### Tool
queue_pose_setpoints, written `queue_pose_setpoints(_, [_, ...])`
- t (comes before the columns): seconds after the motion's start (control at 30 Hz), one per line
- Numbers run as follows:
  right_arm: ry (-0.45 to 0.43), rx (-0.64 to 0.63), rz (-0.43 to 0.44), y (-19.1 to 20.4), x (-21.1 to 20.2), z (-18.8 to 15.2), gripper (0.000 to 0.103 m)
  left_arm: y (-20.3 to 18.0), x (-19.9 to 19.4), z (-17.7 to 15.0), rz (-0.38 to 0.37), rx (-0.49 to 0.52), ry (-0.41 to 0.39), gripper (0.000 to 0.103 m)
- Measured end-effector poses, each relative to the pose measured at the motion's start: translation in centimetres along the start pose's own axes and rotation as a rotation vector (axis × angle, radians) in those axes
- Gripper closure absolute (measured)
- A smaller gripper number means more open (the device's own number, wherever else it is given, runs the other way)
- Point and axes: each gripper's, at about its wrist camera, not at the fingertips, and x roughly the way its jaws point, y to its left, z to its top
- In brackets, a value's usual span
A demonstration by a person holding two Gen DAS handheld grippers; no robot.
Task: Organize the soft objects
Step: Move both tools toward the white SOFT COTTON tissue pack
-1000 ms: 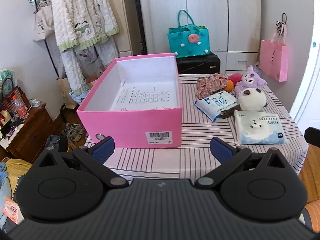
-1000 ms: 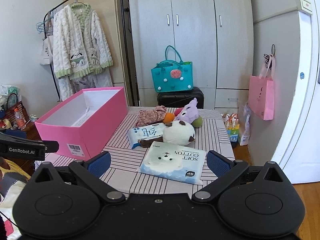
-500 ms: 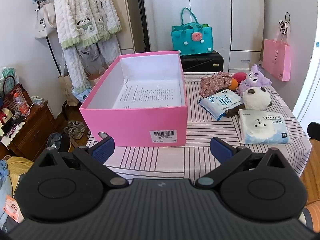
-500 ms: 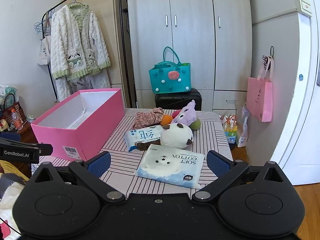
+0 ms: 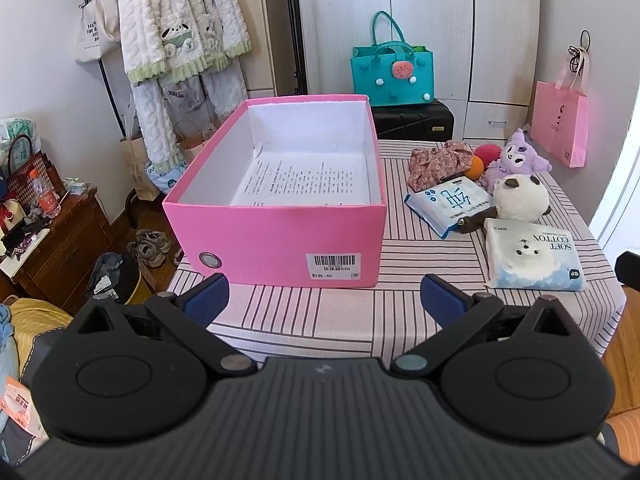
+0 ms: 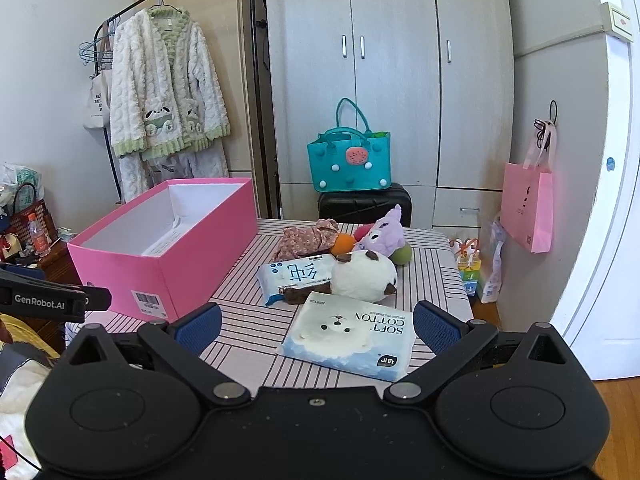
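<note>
Left wrist view: the left gripper (image 5: 323, 298) hangs over the near edge of the striped tablecloth (image 5: 320, 320) with its blue-padded fingers (image 5: 208, 298) spread wide and nothing between them. Just beyond stands the open pink cardboard box (image 5: 276, 236), a barcode label on its near wall and a printed sheet lying on its floor. To the right of the box, on the cloth, lie the soft things: a flat white-and-blue "SOFT COTTON" tissue pack (image 5: 534, 258) nearest, a round white plush with brown ears (image 5: 520, 200) touching its far edge, a blue-and-white wipes pack (image 5: 448, 204) beside that, then a purple plush toy (image 5: 516, 160), a bundle of floral fabric (image 5: 436, 160), and orange and red balls between them.

In the right wrist view, the right gripper (image 6: 316, 326) is likewise wide apart and empty, held low with the tissue pack (image 6: 352, 336) lying between and just beyond its tips. A teal felt handbag (image 6: 350, 162) sits on a black suitcase (image 6: 364, 204) behind the table.
</note>
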Motion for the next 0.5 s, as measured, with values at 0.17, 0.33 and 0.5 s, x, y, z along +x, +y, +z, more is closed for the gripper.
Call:
queue_pose_setpoints(0.17, [-0.001,-0.005,-0.003,0.1,0.0,0.1,0.000,0.1,-0.3,0.2,0.007,0.006,0.003,0.000])
queue_pose_setpoints(0.33, [-0.016,-0.012,-0.010,0.0,-1.4,0.2,0.000,0.2,-1.6,0.8,-0.001,0.026,-0.018,0.000])
queue_pose_setpoints(0.5, [-0.030,-0.020,0.012,-0.7,-2.1,0.5,0.000,-0.5,-2.2,1.2,0.010,0.073,-0.040,0.000])
